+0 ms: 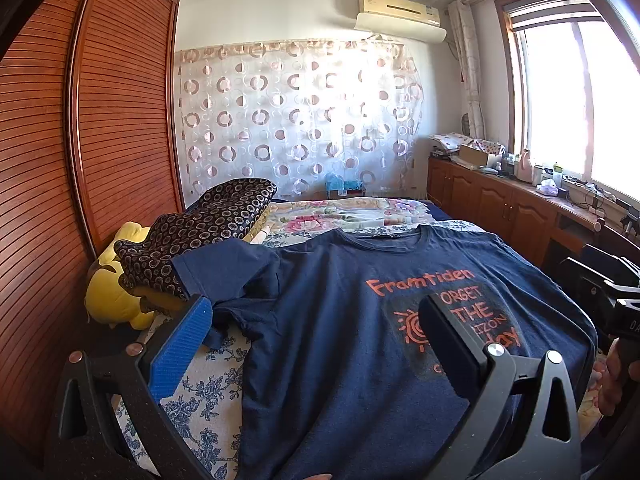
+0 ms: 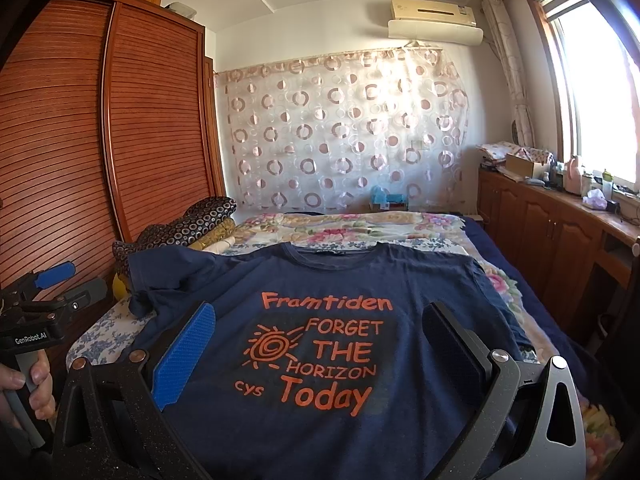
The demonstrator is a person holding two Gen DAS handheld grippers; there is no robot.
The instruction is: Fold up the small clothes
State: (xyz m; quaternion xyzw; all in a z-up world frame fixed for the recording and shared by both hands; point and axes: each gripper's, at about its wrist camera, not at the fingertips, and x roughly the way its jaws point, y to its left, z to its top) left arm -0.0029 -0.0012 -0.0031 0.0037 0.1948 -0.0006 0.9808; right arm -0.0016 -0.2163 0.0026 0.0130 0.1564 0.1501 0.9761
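A navy T-shirt [image 1: 332, 320] [image 2: 336, 280] with orange lettering lies front-up on the bed, collar at the far end. Its left sleeve [image 1: 224, 268] is bunched up against a dark patterned pile. My left gripper [image 1: 316, 320] hovers open above the shirt's left half, nothing between its fingers. My right gripper [image 2: 320, 328] hovers open over the printed chest, also with nothing in it. In the right wrist view the left gripper [image 2: 54, 276] shows at the left edge, held by a hand [image 2: 36, 392]. The right gripper's body [image 1: 612, 296] shows at the right edge of the left wrist view.
A floral bedspread [image 2: 352, 228] covers the bed. Dark circle-patterned folded cloth [image 1: 208, 224] and a yellow plush toy [image 1: 108, 292] lie at the left. A slatted wooden wardrobe [image 1: 100, 120] stands close on the left; a cluttered wooden cabinet [image 2: 560, 220] runs under the window on the right.
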